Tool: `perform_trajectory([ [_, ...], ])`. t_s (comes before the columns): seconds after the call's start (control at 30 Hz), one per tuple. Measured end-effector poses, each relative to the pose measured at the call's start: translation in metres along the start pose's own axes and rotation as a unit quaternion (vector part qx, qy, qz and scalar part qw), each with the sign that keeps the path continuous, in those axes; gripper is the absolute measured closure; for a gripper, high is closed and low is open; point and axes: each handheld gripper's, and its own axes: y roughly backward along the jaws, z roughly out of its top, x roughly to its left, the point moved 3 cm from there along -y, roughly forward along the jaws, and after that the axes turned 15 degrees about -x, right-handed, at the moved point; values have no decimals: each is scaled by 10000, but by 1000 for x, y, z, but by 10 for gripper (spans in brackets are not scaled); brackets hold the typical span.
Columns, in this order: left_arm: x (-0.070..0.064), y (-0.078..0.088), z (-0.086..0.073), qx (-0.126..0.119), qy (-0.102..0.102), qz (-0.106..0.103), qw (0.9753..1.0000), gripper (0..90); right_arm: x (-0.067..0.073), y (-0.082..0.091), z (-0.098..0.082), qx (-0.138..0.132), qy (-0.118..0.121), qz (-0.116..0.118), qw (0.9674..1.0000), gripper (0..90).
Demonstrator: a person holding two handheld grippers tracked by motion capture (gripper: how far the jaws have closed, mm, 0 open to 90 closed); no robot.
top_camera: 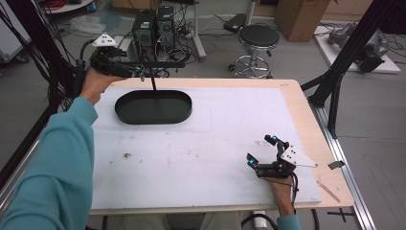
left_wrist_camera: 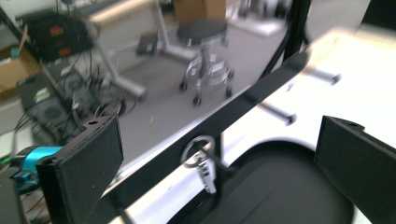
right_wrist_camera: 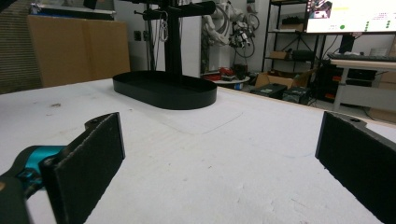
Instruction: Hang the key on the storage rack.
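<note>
A black oval metal tray sits on the white foam-topped table, at its far left. From the tray rises a thin black post bearing a horizontal black crossbar, with a small silver key ring hanging on it

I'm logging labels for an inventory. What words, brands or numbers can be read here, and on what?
None can be read.
Monitor: coloured rows on the screen, too small to read.
Computer towers: stickers too small and blurred to read.
Black stand and its tray: no lettering visible.
</note>
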Motion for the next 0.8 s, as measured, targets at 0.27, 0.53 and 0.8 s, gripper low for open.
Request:
perform_trajectory([
  [0.27, -29, 56, -16, -637, 303, -288, 9971, 17, 0, 0, 0, -35, 26, 29, 10000, 6],
  [0.53, -73, 127, -72, -1082, 647, -435, 9911, 17, 0, 0, 0, -13, 4, 5, 10000, 6],
  [0.8, -106, 166, -122, -1235, 511, -382, 9903, 17, 0, 0, -1, -24, 10, -46, 10000, 6],
])
